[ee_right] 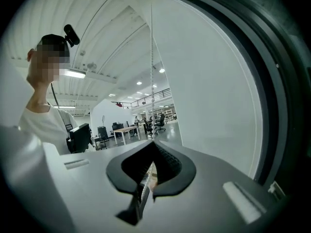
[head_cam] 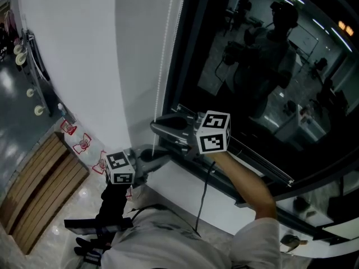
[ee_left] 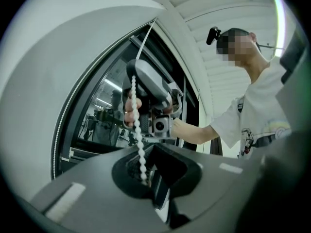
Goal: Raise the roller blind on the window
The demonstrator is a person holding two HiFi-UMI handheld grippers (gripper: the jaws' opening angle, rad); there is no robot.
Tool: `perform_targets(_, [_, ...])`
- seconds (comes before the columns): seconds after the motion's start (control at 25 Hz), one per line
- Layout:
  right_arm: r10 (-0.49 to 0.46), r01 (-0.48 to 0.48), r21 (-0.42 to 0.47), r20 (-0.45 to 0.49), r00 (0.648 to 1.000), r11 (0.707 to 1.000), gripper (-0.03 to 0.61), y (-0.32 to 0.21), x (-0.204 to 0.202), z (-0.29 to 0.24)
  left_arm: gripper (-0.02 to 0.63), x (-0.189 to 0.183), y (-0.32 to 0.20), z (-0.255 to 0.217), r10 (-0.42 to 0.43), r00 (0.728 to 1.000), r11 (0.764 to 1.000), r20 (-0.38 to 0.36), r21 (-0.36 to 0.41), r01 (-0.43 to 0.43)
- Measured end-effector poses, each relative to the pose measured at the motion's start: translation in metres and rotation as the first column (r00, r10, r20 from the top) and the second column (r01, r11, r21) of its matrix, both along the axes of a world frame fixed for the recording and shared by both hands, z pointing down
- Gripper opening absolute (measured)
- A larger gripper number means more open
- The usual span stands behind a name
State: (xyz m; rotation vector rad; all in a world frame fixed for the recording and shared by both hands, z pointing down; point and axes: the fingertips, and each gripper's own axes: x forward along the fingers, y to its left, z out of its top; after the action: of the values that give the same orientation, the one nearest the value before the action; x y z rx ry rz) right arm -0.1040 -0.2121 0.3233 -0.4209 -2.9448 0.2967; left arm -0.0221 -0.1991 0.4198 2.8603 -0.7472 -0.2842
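Nearest, the person's white shirt fills the bottom edge of the head view. Its chest print is too small to read. Just past it the left gripper sits low by the front edge of the sill. Its 2 jaws are spread, and the chain of white beads hangs between them along 1 pad, unpinched.

Higher on the same chain, the right gripper has its jaws pressed together on the beads (a short run of them shows between the pads). The chain runs straight up from it. The left cube and the right cube show black-and-white square patterns rather than letters.

The chain follows the right edge of the blind, a plain white sheet hanging down on the left. Right of the chain is the dark window, which reflects the person and strips of ceiling light.

Below the blind's left part, red marks lie on the floor, too small to read, with wooden slats beside them. Farthest off, the right gripper view shows desks and chairs in a lit hall.
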Motion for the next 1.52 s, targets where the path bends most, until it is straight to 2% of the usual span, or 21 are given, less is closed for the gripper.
perform_targets(0.12, [-0.002, 0.004, -0.053, 0.027, 1.0, 0.999, 0.005, -0.001, 0.006, 0.007, -0.002, 0.0, -0.001, -0.001, 0.0, 1.0, 1.0, -0.005, 0.002, 0.0])
perform_targets(0.24, [-0.022, 0.022, -0.003, 0.051, 0.998, 1.0, 0.019, 0.005, 0.01, 0.002, -0.002, 0.0, 0.0, -0.003, 0.0, 1.0, 1.0, -0.002, 0.002, 0.0])
perform_targets(0.28, [-0.031, 0.03, 0.019, 0.049, 0.998, 0.999, 0.075, 0.007, 0.01, 0.0, -0.002, 0.0, 0.0, -0.003, 0.001, 1.0, 1.0, -0.002, 0.005, -0.001])
perform_targets(0.36, [-0.033, 0.031, 0.03, 0.061, 0.998, 0.999, 0.136, 0.007, 0.009, -0.009, -0.002, 0.0, 0.001, -0.003, 0.003, 1.0, 1.0, -0.005, 0.013, -0.003])
perform_targets(0.52, [0.003, -0.008, 0.041, 0.137, 0.991, 0.999, 0.166, -0.013, 0.007, -0.052, -0.002, 0.001, 0.001, -0.003, 0.005, 1.0, 1.0, -0.01, 0.012, -0.005])
perform_targets(0.72, [0.023, -0.046, 0.087, 0.244, 0.97, 0.995, 0.164, -0.034, 0.001, -0.124, -0.002, 0.001, 0.002, -0.003, 0.002, 1.0, 1.0, -0.008, 0.013, -0.002])
perform_targets(1.04, [-0.033, -0.036, 0.185, 0.36, 0.932, 0.982, 0.164, -0.035, -0.006, -0.224, -0.002, -0.002, 0.001, -0.004, -0.007, 1.0, 1.0, -0.001, 0.009, 0.007])
perform_targets(1.36, [-0.06, -0.042, 0.232, 0.415, 0.908, 0.972, 0.145, -0.034, -0.006, -0.277, -0.002, -0.004, 0.0, -0.003, -0.011, 1.0, 1.0, -0.006, 0.008, 0.011])
perform_targets(1.52, [-0.053, -0.059, 0.249, 0.422, 0.905, 0.967, 0.108, -0.032, -0.004, -0.284, -0.002, -0.004, -0.001, -0.003, -0.01, 1.0, 1.0, -0.004, 0.011, 0.01])
